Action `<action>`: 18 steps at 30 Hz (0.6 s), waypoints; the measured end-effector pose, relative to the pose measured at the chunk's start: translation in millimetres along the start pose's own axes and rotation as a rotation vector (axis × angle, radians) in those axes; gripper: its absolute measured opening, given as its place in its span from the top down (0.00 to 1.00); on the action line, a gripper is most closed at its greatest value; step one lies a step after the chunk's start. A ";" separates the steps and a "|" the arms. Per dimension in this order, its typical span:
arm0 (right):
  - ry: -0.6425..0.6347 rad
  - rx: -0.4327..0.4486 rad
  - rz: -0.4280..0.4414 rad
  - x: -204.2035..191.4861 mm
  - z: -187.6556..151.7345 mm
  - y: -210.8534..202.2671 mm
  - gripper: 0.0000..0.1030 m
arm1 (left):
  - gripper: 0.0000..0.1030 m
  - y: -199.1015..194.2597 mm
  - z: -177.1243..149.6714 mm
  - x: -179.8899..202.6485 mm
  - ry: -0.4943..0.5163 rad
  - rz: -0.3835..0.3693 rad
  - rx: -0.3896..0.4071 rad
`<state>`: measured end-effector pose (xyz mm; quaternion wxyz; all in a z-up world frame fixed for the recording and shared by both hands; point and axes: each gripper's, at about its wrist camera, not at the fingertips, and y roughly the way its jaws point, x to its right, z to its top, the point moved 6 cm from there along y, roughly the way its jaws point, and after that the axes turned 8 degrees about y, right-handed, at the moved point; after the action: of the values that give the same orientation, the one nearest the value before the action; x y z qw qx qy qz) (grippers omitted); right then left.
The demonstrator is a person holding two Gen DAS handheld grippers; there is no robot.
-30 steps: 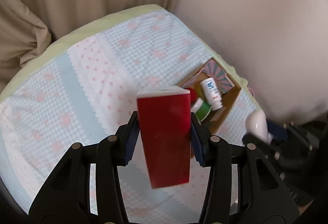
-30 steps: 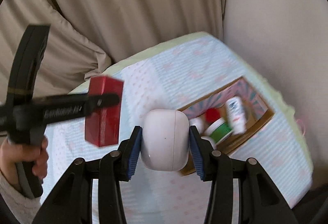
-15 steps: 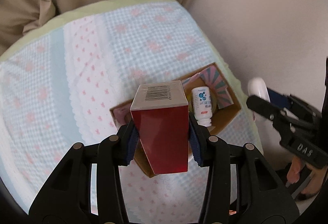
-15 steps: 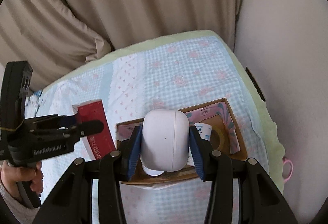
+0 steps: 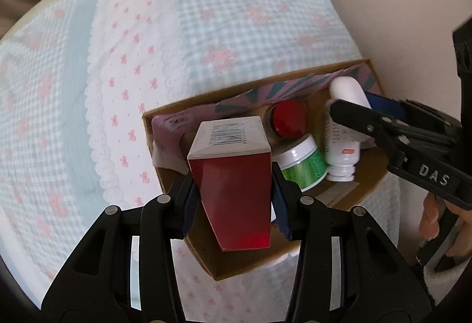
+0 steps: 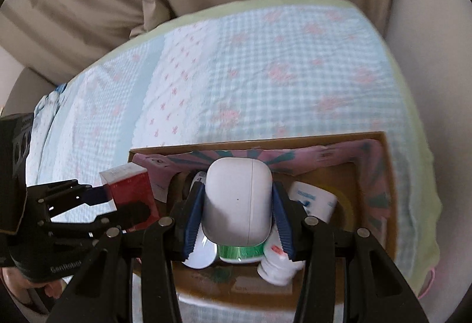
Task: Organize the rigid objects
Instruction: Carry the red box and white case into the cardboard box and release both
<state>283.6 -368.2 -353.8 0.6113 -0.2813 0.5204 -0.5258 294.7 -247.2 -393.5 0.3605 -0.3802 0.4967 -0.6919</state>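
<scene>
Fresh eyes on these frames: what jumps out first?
The red box, clamped in the left tongs over the cardboard tray. Next, the white case gripped in the right tongs above the same tray, over a green jar and a white bottle.

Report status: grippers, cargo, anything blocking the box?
Left gripper shut on red carton, right gripper shut on white case. Both over cardboard box. Green-banded jar and white bottle crowd the floor.
</scene>
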 end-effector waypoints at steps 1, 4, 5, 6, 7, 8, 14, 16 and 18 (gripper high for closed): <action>-0.010 -0.010 0.008 -1.4 1.2 6.0 0.59 | 0.61 3.1 -1.6 -0.9 -0.005 0.000 -0.006; -0.026 -0.044 0.032 -3.2 1.1 24.6 0.59 | 0.61 10.3 -6.0 -0.8 -0.002 0.007 -0.023; -0.026 -0.056 0.037 -3.5 0.8 28.9 0.59 | 0.61 11.5 -7.7 0.2 0.000 0.010 -0.026; -0.026 -0.070 0.045 -4.1 0.2 33.8 0.59 | 0.61 12.0 -9.7 1.6 0.003 0.010 -0.027; -0.027 -0.087 0.058 -5.3 -0.3 38.3 0.59 | 0.61 12.3 -11.3 2.9 0.007 0.010 -0.028; -0.031 -0.096 0.068 -7.0 0.2 41.3 0.59 | 0.61 12.5 -13.2 4.2 0.010 0.012 -0.030; -0.050 -0.151 0.073 -12.0 3.3 54.4 0.59 | 0.61 12.9 -20.0 8.2 0.006 0.030 -0.019; -0.050 -0.176 0.068 -13.6 3.0 59.0 0.59 | 0.59 9.9 -17.5 7.4 0.003 0.063 -0.004; -0.057 -0.175 0.053 -14.3 4.2 61.3 0.55 | 0.29 2.3 -14.5 10.1 0.024 0.092 0.014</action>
<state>310.3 -338.0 -402.3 0.6124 -0.3348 0.5540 -0.4538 277.6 -250.6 -397.2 0.3888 -0.3461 0.5129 -0.6826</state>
